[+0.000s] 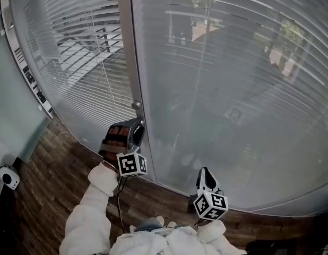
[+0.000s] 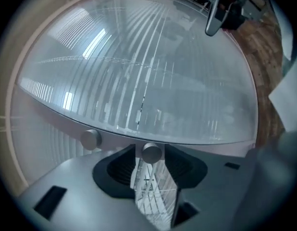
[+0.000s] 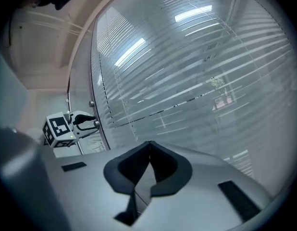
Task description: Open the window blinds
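White slatted blinds hang behind the glass panes, and the slats in the left pane are tilted further apart. Two small round knobs are fixed to the grey frame post between the panes. My left gripper is rolled on its side at the post, just below the upper knob. In the left gripper view its jaws stand open with the lower knob right at the fingertips, and the other knob is off to the left. My right gripper is held low before the right pane, shut and empty.
Dark wood floor runs along the foot of the glass. A small white device lies on the floor at the far left, beside a frosted side wall. White sleeves fill the bottom of the head view.
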Tool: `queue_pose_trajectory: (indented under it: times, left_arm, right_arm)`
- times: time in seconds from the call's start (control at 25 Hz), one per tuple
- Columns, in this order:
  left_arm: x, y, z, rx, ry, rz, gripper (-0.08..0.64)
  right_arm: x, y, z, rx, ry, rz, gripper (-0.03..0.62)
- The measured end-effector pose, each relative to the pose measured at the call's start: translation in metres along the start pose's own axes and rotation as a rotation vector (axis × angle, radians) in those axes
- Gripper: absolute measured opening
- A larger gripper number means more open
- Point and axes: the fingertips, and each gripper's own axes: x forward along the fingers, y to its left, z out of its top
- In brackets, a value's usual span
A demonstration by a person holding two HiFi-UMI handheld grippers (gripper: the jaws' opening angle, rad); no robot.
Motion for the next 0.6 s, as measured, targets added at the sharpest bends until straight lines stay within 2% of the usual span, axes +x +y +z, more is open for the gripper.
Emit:
queue_pose_trajectory:
  times: [0.08,0.32,0.44,0.6]
  left_arm:
    - [0.0028,0.0031,-0.0012,0.007,0.022,0.011,0.160]
    - [0.0040,-0.0001,-0.0025,-0.055,0.021,0.024,0.141]
    - [0.0061,-0.0026,-0.0046,-0.136,0.020,0.032,0.126]
    - [0.0098,0.0009,-0.0093,-0.320,0.009,-0.004,0.124]
  right_arm:
    - [0.0033,0.0009,0.0016,-0.002,-0.004,0.001,0.014]
    - [0.0065,-0.0026,0.0006,0.003,-0.004,-0.001,0.014]
    - [0.0050,-0.0038,0.0009,0.003,-0.006,-0.001,0.014]
    - [0.0065,-0.0073,0.0035,0.004,-0.008,-0.012,0.014]
